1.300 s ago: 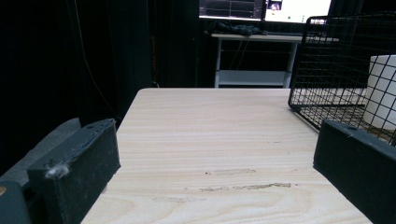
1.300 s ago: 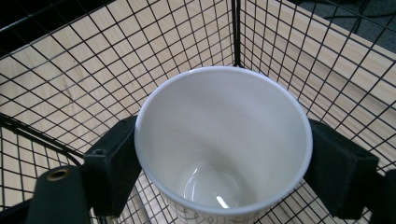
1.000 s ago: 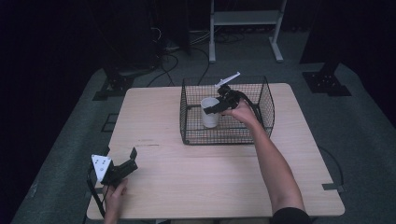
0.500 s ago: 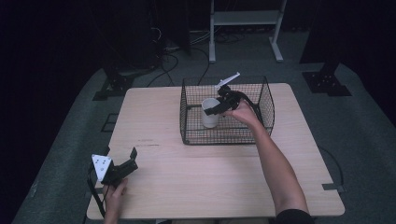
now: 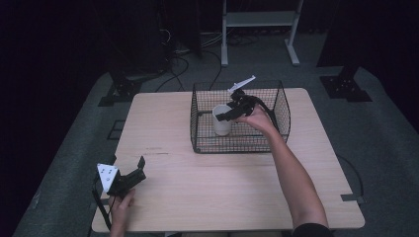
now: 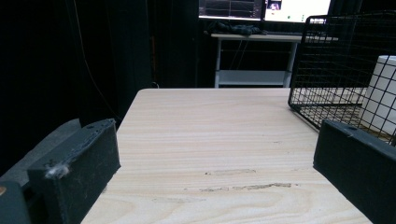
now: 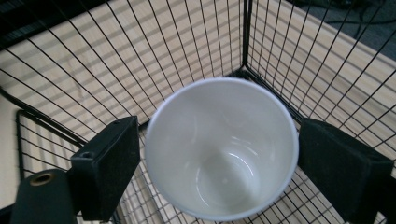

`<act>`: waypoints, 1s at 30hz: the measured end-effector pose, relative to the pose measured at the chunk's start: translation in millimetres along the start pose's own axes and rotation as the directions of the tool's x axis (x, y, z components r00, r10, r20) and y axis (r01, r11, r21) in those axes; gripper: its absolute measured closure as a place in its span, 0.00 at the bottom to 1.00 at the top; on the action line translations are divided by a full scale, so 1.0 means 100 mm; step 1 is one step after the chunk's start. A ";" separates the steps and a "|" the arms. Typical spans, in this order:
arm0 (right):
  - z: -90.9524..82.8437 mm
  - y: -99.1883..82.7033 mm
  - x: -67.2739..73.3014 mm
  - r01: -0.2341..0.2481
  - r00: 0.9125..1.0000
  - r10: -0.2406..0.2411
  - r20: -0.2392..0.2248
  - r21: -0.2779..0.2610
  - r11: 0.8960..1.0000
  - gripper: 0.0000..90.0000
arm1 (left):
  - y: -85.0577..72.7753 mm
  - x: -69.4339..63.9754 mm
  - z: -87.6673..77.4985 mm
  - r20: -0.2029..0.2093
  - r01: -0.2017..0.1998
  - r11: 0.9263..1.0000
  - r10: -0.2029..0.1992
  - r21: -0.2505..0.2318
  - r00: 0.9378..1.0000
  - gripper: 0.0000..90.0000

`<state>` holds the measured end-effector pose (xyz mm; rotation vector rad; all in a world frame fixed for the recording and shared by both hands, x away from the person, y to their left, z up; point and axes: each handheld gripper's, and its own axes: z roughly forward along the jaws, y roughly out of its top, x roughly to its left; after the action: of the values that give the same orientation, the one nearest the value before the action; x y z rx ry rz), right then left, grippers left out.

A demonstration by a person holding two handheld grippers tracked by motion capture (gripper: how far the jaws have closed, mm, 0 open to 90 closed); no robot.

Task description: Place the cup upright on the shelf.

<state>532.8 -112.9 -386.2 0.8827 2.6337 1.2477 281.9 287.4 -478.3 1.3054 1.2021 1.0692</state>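
Observation:
A white cup [image 5: 222,121] stands upright on the floor of a black wire basket [image 5: 237,145] at the back middle of the table. My right gripper [image 5: 225,114] hangs just over the cup's mouth, and its jaws have just been opening. In the right gripper view the cup [image 7: 222,149] sits empty between the two black jaws, which do not press on it. My left gripper [image 5: 141,168] rests open near the table's front left corner with nothing between its jaws [image 6: 217,163]. The cup [image 6: 383,93] shows behind the basket's mesh [image 6: 336,56].
The basket's walls [image 7: 187,42] close in around the cup, which stands near a corner. A white shelf frame [image 5: 259,22] stands on the floor beyond the table. Bare wood [image 5: 207,187] lies between the basket and the front edge.
The right gripper's jaws have spread a little above the cup, which stays upright in the basket. The left gripper has not moved.

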 end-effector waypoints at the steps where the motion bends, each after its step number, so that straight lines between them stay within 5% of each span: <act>1: -0.02 0.01 0.00 0.000 1.000 0.000 0.001 -0.008 1.000 0.15 | 0.00 0.00 0.00 0.001 0.000 1.000 0.000 0.000 1.000 0.00; 16: -0.42 0.03 0.04 -0.026 0.999 0.021 -0.046 -0.106 0.994 0.15 | 0.00 0.00 0.00 -0.003 0.003 1.000 -0.003 0.002 1.000 0.00; 30: -0.60 0.01 0.10 -0.027 0.997 0.017 -0.069 -0.149 0.988 0.15 | 0.00 0.00 0.00 -0.004 0.001 1.000 -0.001 0.002 1.000 0.00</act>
<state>505.6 -148.1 -344.4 0.8622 2.5444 1.4841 282.3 287.2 -478.3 1.3043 1.2071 1.0704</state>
